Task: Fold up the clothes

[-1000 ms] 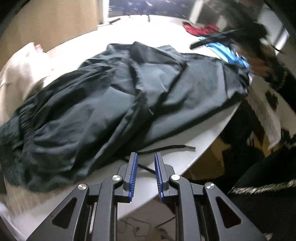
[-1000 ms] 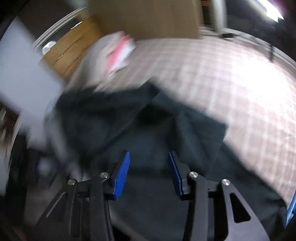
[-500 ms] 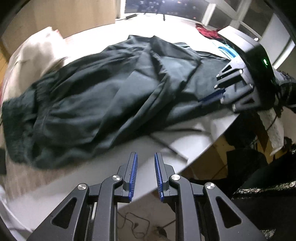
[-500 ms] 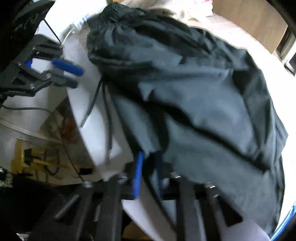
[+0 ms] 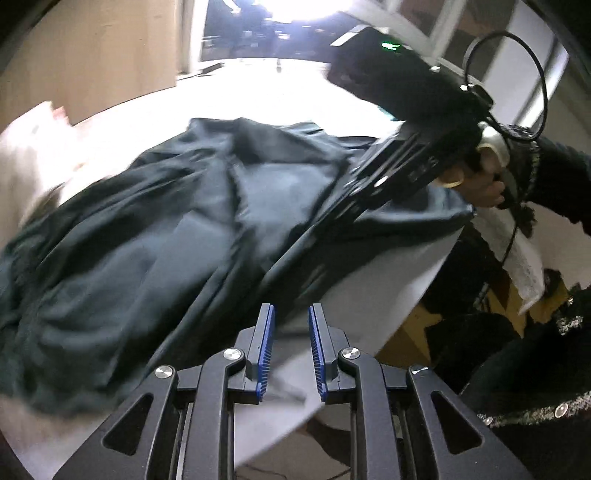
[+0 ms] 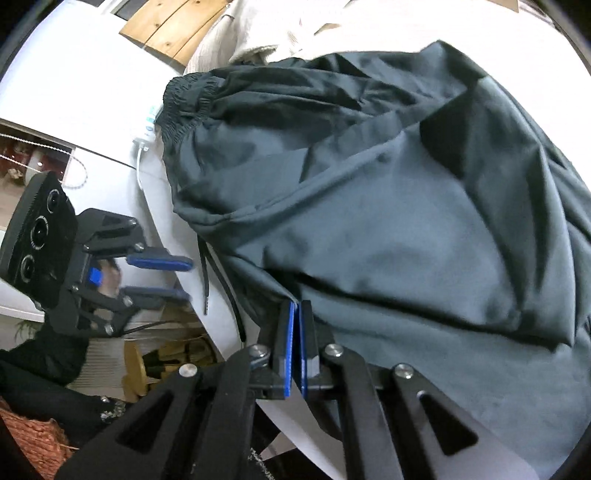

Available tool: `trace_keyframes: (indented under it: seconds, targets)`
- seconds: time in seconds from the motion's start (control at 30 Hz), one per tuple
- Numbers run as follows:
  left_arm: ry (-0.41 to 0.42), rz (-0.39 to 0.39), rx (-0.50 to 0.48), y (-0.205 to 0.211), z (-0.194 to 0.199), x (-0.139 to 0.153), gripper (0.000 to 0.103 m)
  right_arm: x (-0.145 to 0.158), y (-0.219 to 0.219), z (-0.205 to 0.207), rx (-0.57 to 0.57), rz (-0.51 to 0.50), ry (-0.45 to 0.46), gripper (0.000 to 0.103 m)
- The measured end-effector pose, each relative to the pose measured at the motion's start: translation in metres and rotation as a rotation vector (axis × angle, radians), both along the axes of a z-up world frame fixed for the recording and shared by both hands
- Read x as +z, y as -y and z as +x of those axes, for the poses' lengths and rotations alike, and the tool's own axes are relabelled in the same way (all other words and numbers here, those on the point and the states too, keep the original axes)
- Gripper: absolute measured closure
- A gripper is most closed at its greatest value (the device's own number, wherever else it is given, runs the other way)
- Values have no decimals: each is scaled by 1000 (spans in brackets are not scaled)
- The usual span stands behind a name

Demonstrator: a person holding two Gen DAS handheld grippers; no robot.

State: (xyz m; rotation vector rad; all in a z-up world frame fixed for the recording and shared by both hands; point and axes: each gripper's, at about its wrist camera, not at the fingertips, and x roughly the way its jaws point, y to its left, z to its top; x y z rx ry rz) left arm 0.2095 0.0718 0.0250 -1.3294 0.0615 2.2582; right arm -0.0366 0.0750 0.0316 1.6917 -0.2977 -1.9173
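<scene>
A dark green garment [image 5: 155, 236] with an elastic waistband [image 6: 184, 99] and black drawstrings [image 6: 207, 280] lies crumpled on a white round table [image 5: 369, 280]. My right gripper [image 6: 297, 306] is shut on the garment's edge [image 6: 332, 314] near the table rim; its pads meet with a pinch of cloth at their tips. In the left wrist view the right gripper [image 5: 354, 184] reaches down onto the cloth from the upper right, held by a hand [image 5: 487, 177]. My left gripper [image 5: 291, 314] hovers at the table's near edge, open by a narrow gap with nothing between its fingers. The left gripper [image 6: 159, 277] also shows beside the drawstrings.
A cream cloth [image 5: 26, 155] lies at the table's far left, also seen as the cream cloth [image 6: 258, 33] behind the waistband. A white cable [image 6: 146, 129] hangs off the table edge. A wicker basket [image 6: 33, 439] stands below. A dark sleeve [image 5: 561, 173] is at right.
My right gripper came down to the garment's near edge and closed on it. The left gripper kept its narrow gap and now sits closer to the cloth.
</scene>
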Motion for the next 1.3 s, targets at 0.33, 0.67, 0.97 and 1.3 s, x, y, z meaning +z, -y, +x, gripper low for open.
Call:
trace_keyframes:
  seconds: [0.33,0.67,0.97,1.3]
  targets:
    - [35,-117,-140,-33,-34,-31,85,-27,-10,-17,-43,-104,91,100]
    - [47,-73,-184,-32,-21,-21,102,-26,-24,-8,-54,-112,105,99]
    - [79,-74,-205,-29,7,-3,102,28,-48,73,-101,116,-107,69]
    - [102,-81,-212,-27,2,-3,102,0,36,135,114,382,-296,69]
